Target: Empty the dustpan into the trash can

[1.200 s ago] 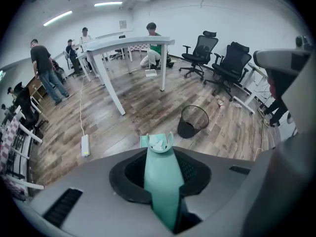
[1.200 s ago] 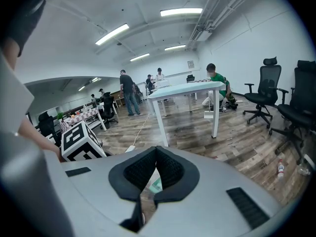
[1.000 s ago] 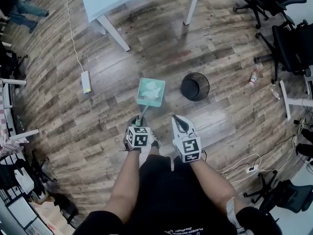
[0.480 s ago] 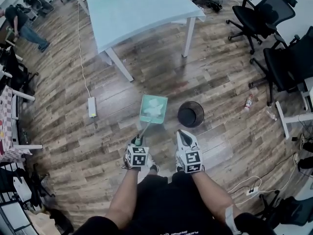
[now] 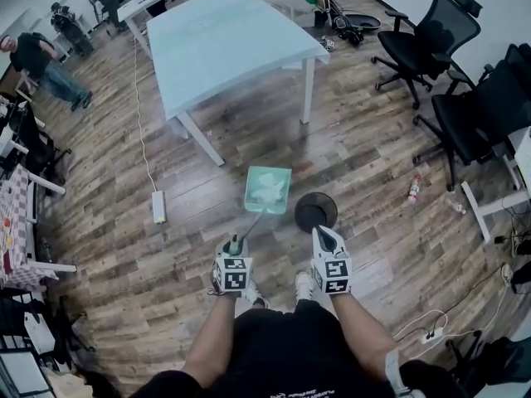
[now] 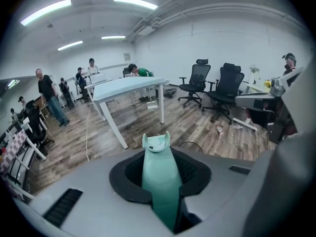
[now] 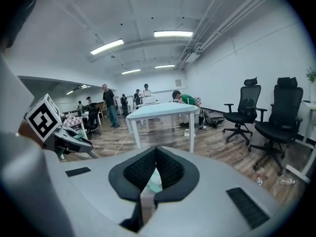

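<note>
Left gripper (image 5: 235, 245) is clamped down narrow on the mint green handle (image 6: 160, 181) of the dustpan (image 5: 268, 189). In the left gripper view the handle fills the gap between the 2 dark pads and sticks out past them. The pan end hangs out at about 1 o'clock from that gripper, with some pale scraps lying in it. Right gripper (image 5: 325, 232) has its jaws closed tip to tip with nothing pinched between them; the bit of mint showing behind the pads is just the dustpan further off. The black trash can (image 5: 316, 212) stands on the wood floor (image 5: 390, 148) at 4 o'clock from the pan, its rim just beside the pan's near corner and at 11 o'clock from the right gripper's tips. Compared with 1 second ago, the pan has closed most of the gap to the can. The right gripper has come up from well below the can to just under its rim, and more of the pale blue table (image 5: 224, 40) at 12 o'clock shows now. The grip on the handle looks the same in all 3 frames.
</note>
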The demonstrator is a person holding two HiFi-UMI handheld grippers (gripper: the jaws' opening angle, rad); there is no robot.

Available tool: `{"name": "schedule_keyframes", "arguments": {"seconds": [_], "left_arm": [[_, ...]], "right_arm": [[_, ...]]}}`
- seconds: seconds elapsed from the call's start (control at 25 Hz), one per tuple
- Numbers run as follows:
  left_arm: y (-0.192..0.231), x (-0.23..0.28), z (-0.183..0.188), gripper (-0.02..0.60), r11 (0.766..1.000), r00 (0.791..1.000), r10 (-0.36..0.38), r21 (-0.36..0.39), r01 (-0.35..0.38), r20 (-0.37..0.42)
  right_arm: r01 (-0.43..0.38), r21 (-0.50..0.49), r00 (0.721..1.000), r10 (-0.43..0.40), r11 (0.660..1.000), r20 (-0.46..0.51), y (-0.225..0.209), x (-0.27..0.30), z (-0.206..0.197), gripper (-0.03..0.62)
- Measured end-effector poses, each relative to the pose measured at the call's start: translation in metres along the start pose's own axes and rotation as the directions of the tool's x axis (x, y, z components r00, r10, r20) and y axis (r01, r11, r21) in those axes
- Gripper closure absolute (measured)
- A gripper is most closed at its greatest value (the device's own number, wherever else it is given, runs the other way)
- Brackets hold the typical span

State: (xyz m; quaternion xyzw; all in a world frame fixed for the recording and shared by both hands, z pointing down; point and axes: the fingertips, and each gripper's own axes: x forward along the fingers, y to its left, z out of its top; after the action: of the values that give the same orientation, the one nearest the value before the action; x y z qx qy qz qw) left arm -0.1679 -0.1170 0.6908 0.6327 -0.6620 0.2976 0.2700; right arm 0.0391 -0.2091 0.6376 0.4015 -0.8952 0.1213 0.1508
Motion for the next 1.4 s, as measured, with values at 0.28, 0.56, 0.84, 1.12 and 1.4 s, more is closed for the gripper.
{"name": "schedule_keyframes", "arguments": {"seconds": [0.28,0.56,0.84,1.12,1.4], "left_arm": [[-0.022,-0.015,0.030,0.486,1.000,0.997,0.013,0.020,-0.014,0.073],[-0.028,-0.027,0.049,0.487,0.998,0.991,-0.002,0.064,-0.007,0.130],[-0.025,-0.053,0.037,0.486,0.988,0.986,-0.051,0.152,0.027,0.161],[-0.029,-0.069,0.015,0.486,0.964,0.978,-0.105,0.260,0.055,0.181],[-0.047,-0.066,-0.001,0.486,0.916,0.979,-0.129,0.397,0.058,0.155]], "right_arm": [[0.040,0.012,0.999,-0.040,0.999,0.009,-0.036,-0.015,-0.001,0.569],[0.092,0.031,0.996,-0.092,0.995,0.005,-0.052,-0.026,-0.011,0.569],[0.184,0.065,0.982,-0.186,0.981,0.026,-0.036,-0.052,-0.009,0.569],[0.212,0.057,0.976,-0.214,0.976,0.033,0.002,-0.086,-0.021,0.569],[0.224,0.053,0.974,-0.226,0.973,0.027,0.012,-0.114,-0.031,0.569]]}}
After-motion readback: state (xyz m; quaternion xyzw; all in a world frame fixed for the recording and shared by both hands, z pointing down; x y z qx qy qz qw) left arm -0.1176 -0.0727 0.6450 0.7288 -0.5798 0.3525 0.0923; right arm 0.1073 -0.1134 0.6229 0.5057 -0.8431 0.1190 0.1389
